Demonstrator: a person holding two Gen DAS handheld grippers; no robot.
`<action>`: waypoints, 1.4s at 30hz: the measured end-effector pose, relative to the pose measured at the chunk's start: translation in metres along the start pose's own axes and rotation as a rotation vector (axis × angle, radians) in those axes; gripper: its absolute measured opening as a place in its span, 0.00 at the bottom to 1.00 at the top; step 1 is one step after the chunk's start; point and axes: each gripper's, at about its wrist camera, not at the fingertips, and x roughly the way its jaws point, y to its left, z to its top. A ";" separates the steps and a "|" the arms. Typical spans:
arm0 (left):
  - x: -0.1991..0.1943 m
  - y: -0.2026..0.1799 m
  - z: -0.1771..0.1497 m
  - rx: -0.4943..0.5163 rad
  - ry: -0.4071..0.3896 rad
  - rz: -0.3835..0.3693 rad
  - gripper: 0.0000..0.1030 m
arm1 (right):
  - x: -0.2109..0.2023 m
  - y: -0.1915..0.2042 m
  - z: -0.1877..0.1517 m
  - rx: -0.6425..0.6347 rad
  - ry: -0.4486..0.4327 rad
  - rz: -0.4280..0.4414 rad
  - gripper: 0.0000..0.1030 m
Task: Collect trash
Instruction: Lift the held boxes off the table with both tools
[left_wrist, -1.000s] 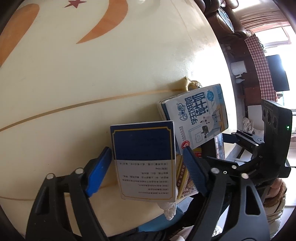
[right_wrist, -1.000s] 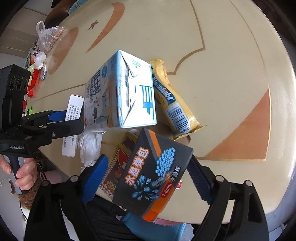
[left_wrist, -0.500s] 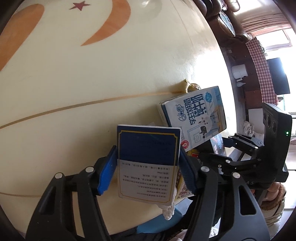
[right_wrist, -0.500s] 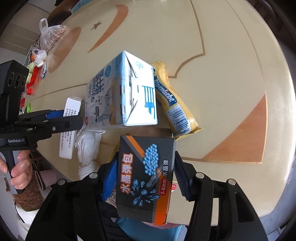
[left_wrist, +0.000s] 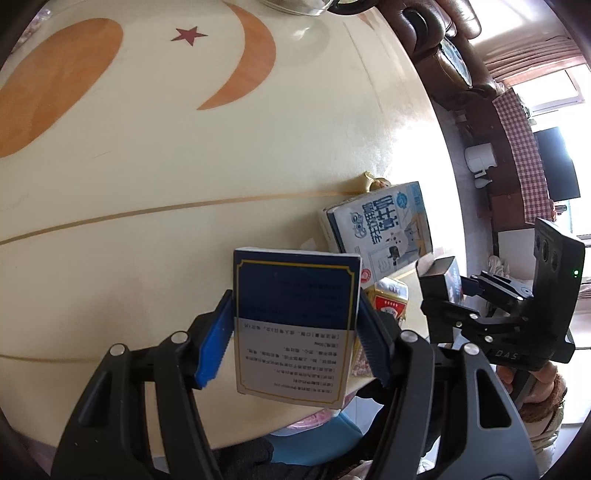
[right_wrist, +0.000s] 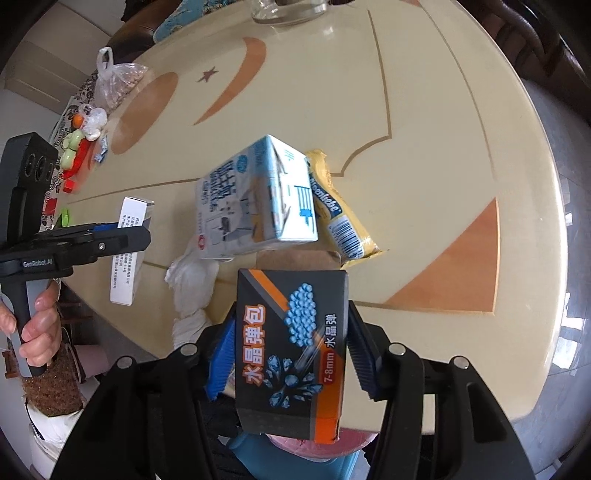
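My left gripper (left_wrist: 295, 314) is shut on a blue-and-white box (left_wrist: 295, 332), held a little above the cream table (left_wrist: 147, 147). My right gripper (right_wrist: 291, 325) is shut on a black-and-orange box (right_wrist: 291, 350), also lifted near the table's front edge. Behind them a blue-and-white milk carton (right_wrist: 255, 206) lies on its side. A yellow snack wrapper (right_wrist: 340, 218) lies right of it and a crumpled white tissue (right_wrist: 192, 284) in front. A red-and-white pack (left_wrist: 388, 306) lies under the carton's near end. The right wrist view shows the left gripper (right_wrist: 122, 236) from the side.
A blue bin with a pink liner (right_wrist: 295, 454) sits below the table's near edge. A plastic bag (right_wrist: 118, 81), small toys (right_wrist: 81, 136) and a glass jar (right_wrist: 288, 9) stand at the far side. A hand (right_wrist: 37, 332) holds the left gripper's handle.
Both grippers went from open around their boxes to shut on them. Both boxes then rose off the table.
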 end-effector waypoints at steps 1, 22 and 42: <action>-0.003 -0.001 -0.001 0.001 -0.003 0.001 0.60 | -0.002 0.001 -0.001 -0.002 -0.004 0.000 0.51; -0.097 -0.076 -0.073 0.119 -0.147 0.109 0.60 | -0.122 0.024 -0.059 -0.112 -0.236 -0.069 0.51; -0.109 -0.158 -0.181 0.275 -0.210 0.182 0.60 | -0.150 0.059 -0.177 -0.256 -0.252 -0.095 0.51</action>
